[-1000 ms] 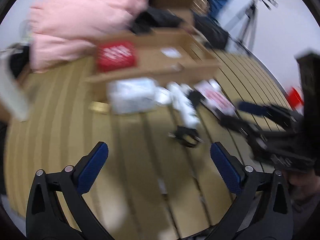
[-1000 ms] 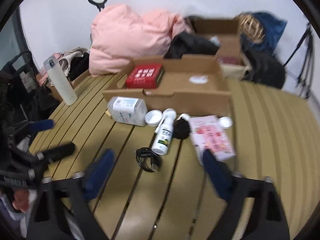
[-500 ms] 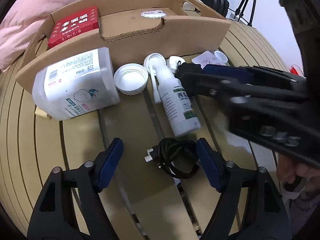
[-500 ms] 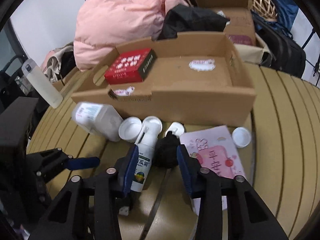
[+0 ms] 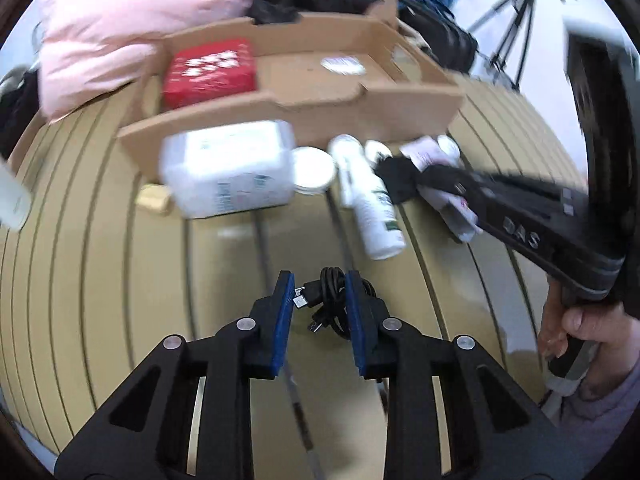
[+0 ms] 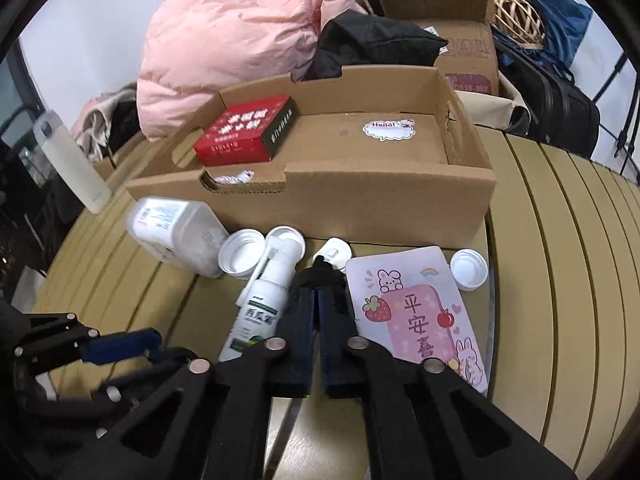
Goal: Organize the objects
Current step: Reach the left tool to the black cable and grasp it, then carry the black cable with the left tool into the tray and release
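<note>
My left gripper (image 5: 319,294) is shut on a coiled black cable (image 5: 326,300) on the slatted table. My right gripper (image 6: 318,300) is shut on a soft black item (image 6: 320,278), which also shows in the left wrist view (image 5: 398,182). A white spray bottle (image 6: 262,304) lies beside it on the left, and a pink card packet (image 6: 420,312) on the right. An open cardboard tray (image 6: 384,204) behind them holds a red box (image 6: 246,132). A clear plastic jar (image 6: 172,232) lies at the tray's left front.
White lids (image 6: 242,254) and a small cap (image 6: 468,268) lie before the tray. A pink jacket (image 6: 228,48), black clothing, another carton (image 6: 452,20) and bags crowd the back. A white flask (image 6: 70,164) stands far left.
Both grippers have closed: the left on the black cable, the right on the soft black item. Both were open half a second ago.
</note>
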Motion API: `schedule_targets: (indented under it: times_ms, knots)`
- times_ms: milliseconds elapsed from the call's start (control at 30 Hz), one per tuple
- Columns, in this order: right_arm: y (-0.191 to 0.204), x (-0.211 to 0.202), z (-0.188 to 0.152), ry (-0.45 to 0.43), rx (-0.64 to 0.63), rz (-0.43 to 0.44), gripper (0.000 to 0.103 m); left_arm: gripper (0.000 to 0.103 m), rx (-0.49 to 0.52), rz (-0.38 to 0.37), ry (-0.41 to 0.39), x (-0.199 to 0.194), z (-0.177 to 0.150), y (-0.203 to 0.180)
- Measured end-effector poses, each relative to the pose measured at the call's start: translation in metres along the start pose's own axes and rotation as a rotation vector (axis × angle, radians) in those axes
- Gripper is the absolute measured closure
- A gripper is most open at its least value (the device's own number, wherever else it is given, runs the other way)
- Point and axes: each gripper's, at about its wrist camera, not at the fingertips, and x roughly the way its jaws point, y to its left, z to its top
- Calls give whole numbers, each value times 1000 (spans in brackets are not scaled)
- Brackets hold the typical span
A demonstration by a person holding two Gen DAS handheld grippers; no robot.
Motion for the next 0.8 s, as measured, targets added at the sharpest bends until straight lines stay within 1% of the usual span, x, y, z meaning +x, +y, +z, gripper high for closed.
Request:
schedule_targets:
  times_ms: [133,233,300,333,400,467,533,600,667,733,767,800]
  knots:
    - [-3,-21,-10,-27,41,25,101,81,-64,-24,-64,-41,-8,15]
    - [2,-42,-18,-67,34,44,101,81,-97,-8,-125,-72,-18,24]
    - [7,-49,-17,-105,22,55,100,81,-112,7,-133,-75,-15,28]
    - [9,-47,-13,-106,11,47,100,81,-122,17,-137,-77,-14,32]
    - [12,-32,-5,-69,-19,8,99,81,-150,32,-142,-80,-12,42]
    - [12,-13,1,-31,-51,-15,99,81,-171,33,-146,-82,-11,49]
    - [7,11,4,37,-50,-15,99,81,-184,35,-147,-79,-10,53]
    - [2,15,6,6,-36,6,98,81,-192,44,-139,-75,-9,55]
    - [-2,17,8,11,-17,24,97,81,-191,46,-136,-72,-10,57]
    - [-6,18,8,8,-4,46,95,81,-199,53,-127,-66,-9,58]
    - [-6,18,8,8,-4,56,88,81,-200,52,-126,-65,-9,58]
    - [-6,18,9,11,-6,71,73,81,-203,50,-126,-63,-9,58]
